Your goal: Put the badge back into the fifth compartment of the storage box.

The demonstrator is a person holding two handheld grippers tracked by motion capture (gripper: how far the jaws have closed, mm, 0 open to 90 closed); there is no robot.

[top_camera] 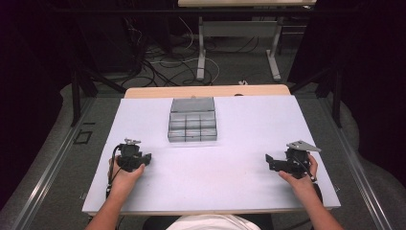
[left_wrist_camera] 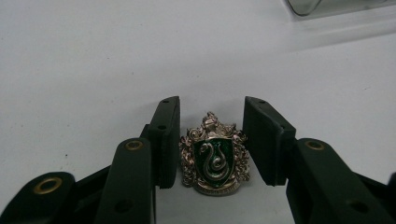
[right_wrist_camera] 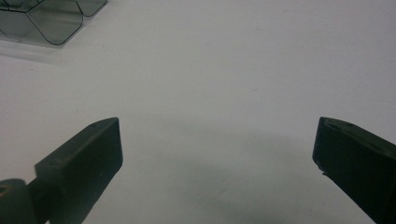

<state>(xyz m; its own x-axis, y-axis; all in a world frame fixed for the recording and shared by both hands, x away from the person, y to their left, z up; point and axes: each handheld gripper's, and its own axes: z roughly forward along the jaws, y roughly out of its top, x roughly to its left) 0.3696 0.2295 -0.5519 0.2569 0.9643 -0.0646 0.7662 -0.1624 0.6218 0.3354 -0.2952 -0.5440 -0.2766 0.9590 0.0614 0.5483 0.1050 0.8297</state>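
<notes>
A small metal crest badge [left_wrist_camera: 214, 158], silver with a green shield and a snake on it, lies flat on the white table [top_camera: 230, 167] between the two jaws of my left gripper [left_wrist_camera: 212, 107]. The jaws stand close on either side of it, the left one almost touching, and they are not clamped. In the high view my left gripper [top_camera: 146, 157] sits at the table's left, held by a hand. My right gripper [top_camera: 269, 161] rests at the right, and its jaws [right_wrist_camera: 217, 128] are wide open over bare table.
A clear plastic compartment box [top_camera: 192, 125] stands at the middle back of the table; its corner shows in the left gripper view [left_wrist_camera: 303, 5] and the right gripper view [right_wrist_camera: 42, 18]. Beyond the table are a floor with cables [top_camera: 158, 62] and desk legs.
</notes>
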